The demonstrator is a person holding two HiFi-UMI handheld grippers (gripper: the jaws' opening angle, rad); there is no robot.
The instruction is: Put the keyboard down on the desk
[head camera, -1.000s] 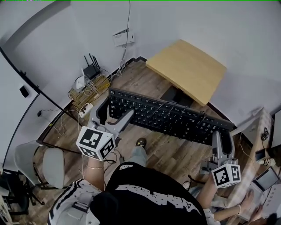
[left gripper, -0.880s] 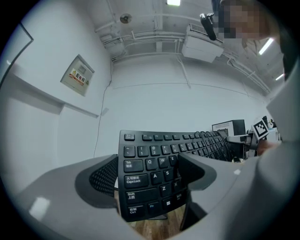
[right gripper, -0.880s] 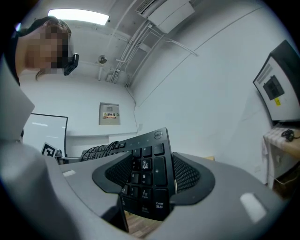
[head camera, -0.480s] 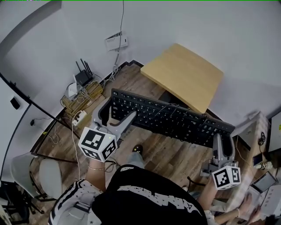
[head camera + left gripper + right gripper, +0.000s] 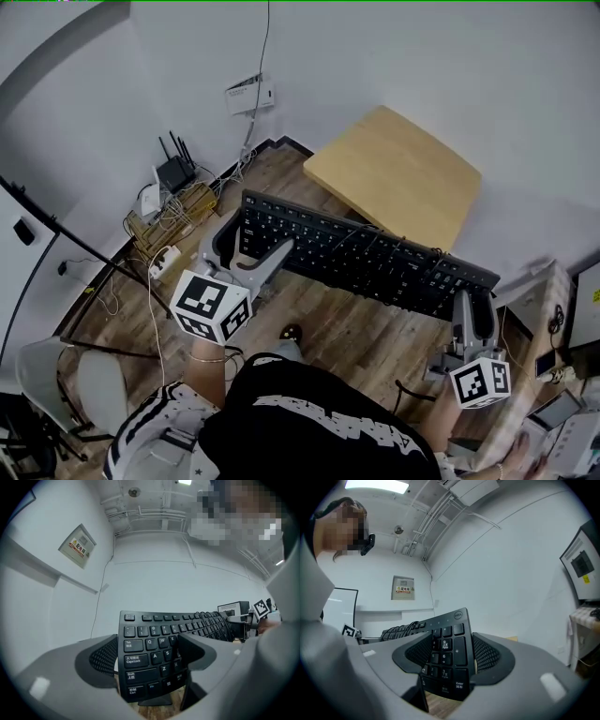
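A long black keyboard hangs in the air above the wooden floor, held by both ends. My left gripper is shut on its left end, jaws pressing front and back by the letter keys. My right gripper is shut on its right end, over the number pad. The light wooden desk top lies beyond the keyboard, against the white wall. In each gripper view the keyboard stands tilted up between the dark ribbed pads.
A router and a wire basket of cables sit on the floor at the left by the wall. A chair stands at lower left. A table with small devices is at the right edge. A wall box hangs above.
Both grippers keep their hold on the keyboard. The keyboard has shifted only slightly, and the head view has drifted a little, so the desk sits lower in the picture.
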